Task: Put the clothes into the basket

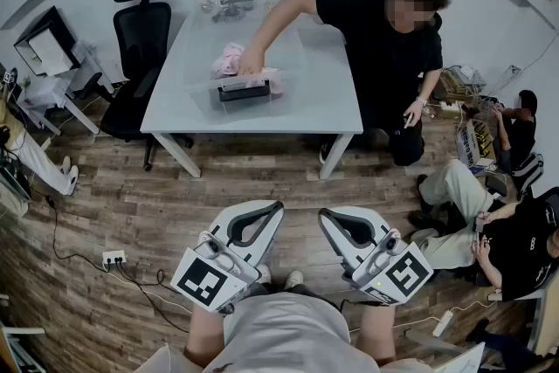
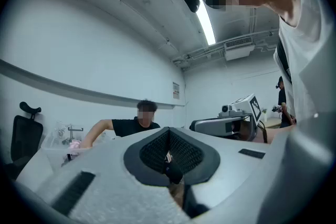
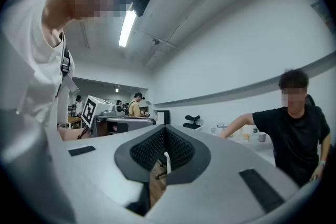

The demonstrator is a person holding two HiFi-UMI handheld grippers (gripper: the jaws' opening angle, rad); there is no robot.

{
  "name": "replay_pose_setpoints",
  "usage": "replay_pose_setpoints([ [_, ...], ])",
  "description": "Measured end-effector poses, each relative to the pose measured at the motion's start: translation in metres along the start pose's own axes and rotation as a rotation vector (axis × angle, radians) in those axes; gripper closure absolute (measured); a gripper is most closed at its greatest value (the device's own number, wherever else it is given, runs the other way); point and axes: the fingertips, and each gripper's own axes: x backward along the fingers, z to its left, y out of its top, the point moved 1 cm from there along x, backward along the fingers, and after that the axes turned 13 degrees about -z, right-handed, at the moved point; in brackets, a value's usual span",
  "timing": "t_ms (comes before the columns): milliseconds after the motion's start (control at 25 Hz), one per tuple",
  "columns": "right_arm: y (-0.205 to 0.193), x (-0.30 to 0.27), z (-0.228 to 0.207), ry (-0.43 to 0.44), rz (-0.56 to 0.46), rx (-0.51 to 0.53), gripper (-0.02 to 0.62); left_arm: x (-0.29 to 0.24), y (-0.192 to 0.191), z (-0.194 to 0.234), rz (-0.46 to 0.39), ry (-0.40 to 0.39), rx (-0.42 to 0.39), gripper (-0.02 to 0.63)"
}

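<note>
Both tongs are held level and side by side over the wooden floor (image 1: 157, 214), well short of the table. The left gripper (image 1: 276, 210) has its jaws together with nothing between them, and the right gripper (image 1: 325, 216) is likewise closed and empty, which each gripper view confirms. Each one carries its marker cube at the end nearest the wearer. The pink clothes (image 1: 229, 58) lie on the white table (image 1: 327, 105) on the far side of the floor, a bundle with a little more pink just to its right. A clear-walled basket (image 1: 293, 96) stands there too, a dark bar (image 1: 243, 90) at its near side. Whether the bundle is inside its walls or just behind them I cannot tell. A person in a black shirt (image 1: 384, 39) stands at the table's right far corner and stretches one arm across it, the hand (image 1: 251, 61) resting on the clothes. Some small metal and glass items (image 1: 229, 4) sit at the table's far edge. A black office chair (image 1: 140, 39) stands beside the table's left end, and a power strip (image 1: 113, 258) lies on the floor lower left. Seated people (image 1: 489, 214) are at the right.
</note>
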Motion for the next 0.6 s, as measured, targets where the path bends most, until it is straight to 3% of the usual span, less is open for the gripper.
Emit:
replay_pose_setpoints([
  [600,0.005,0.028,-0.016,-0.017,-0.024,-0.005,0.591,-0.015,-0.004,-0.027,0.022,0.023,-0.019,0.600],
])
